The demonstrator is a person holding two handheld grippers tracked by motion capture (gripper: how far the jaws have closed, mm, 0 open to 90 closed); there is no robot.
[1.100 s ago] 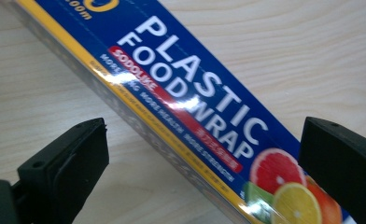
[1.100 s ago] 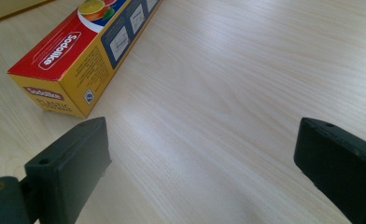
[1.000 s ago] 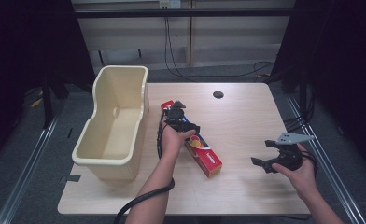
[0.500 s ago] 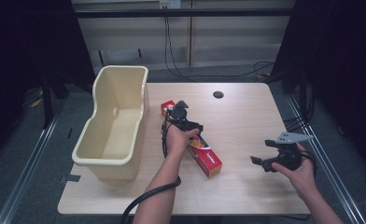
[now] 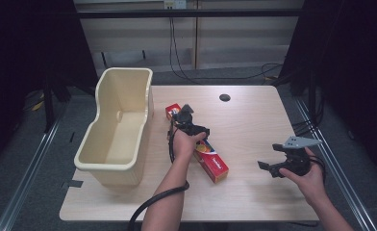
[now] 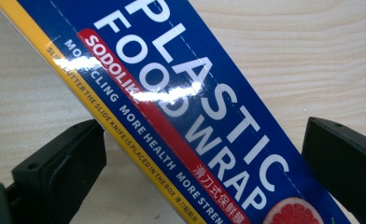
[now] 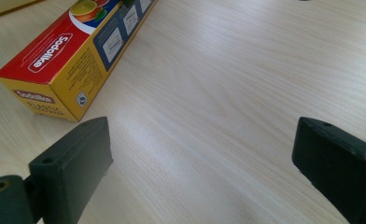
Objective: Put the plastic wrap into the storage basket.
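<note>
Plastic wrap box (image 5: 210, 159) flat, long axis diagonal on table (image 5: 254, 120), left gripper (image 5: 184, 117) jaws wide astride it, untouching

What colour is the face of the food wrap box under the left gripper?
Blue, with white lettering and a yellow edge on the food wrap box; the left gripper view shows it best.

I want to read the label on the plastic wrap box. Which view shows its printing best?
The left gripper view: the plastic wrap box lies close between the open jaws, "PLASTIC FOOD WRAP" sharp. The right gripper view gives its red end with a small logo. The high view shows the whole box, lettering unreadable.
</note>
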